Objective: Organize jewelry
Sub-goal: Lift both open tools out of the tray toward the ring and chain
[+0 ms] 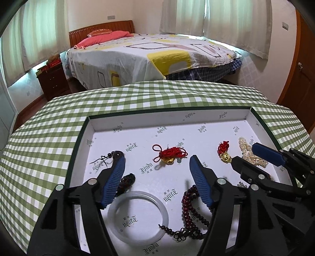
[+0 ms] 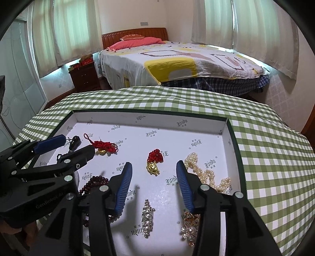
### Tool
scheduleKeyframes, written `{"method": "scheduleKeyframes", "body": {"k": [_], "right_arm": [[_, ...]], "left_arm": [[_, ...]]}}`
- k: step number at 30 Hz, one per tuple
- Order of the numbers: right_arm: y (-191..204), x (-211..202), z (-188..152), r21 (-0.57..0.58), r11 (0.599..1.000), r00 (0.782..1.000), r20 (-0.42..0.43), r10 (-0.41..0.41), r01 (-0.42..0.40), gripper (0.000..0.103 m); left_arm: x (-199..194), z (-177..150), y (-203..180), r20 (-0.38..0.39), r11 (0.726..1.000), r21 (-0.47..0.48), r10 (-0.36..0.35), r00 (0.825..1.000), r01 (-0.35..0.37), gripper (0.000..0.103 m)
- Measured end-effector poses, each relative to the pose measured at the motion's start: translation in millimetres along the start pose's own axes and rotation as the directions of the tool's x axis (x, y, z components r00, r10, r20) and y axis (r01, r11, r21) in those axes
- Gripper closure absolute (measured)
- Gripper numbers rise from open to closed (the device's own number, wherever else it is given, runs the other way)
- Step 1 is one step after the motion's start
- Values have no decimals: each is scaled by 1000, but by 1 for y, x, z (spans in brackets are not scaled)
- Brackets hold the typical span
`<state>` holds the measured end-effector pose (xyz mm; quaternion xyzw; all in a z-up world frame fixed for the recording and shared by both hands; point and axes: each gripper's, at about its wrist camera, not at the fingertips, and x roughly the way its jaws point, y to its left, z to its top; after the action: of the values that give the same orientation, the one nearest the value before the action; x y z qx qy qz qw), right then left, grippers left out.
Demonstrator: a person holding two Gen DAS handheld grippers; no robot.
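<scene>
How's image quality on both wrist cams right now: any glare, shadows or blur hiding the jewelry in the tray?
Left wrist: strong fisheye bending of the tray; bangle sharp, soft shadows, no glare. Right wrist: crystal clip sparkles but stays readable; the right gripper casts faint shadows on the lining; the left gripper hides part of the beads.

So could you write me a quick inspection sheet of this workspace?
Surface: green checked tablecloth under a shallow white tray.
Job's things: pearl strand, white bangle, dark red beads, two red-knot gold charms, rhinestone piece.
Clutter: nothing seen.
Grippers: left hand-held gripper and right hand-held gripper both open, empty.
Cables: nothing seen.
Surroundings: bed, curtains.
</scene>
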<state>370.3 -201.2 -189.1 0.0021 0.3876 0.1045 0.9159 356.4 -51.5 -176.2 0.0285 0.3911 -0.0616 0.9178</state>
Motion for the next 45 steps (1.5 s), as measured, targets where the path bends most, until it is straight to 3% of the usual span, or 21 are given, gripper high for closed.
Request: {"method": "scheduleKeyframes", "body": {"k": [10, 27, 37, 45], "right_arm": [[6, -24, -4, 0, 1000, 999, 34, -1, 1, 55], [16, -70, -29, 2, 1000, 998, 65, 3, -4, 55], [33, -84, -69, -19, 999, 999, 18, 39, -39, 55], [52, -74, -89, -41, 996, 996, -35, 82, -83, 67]], "left_arm": [[-33, -3, 6, 51, 1000, -13, 12, 999, -12, 25], [-97, -34, 21, 114, 998, -57, 32, 993, -25, 24], [-118, -73, 37, 81, 995, -84, 63, 995, -56, 24], [-127, -102, 56, 44, 989, -114, 98, 994, -92, 24]]}}
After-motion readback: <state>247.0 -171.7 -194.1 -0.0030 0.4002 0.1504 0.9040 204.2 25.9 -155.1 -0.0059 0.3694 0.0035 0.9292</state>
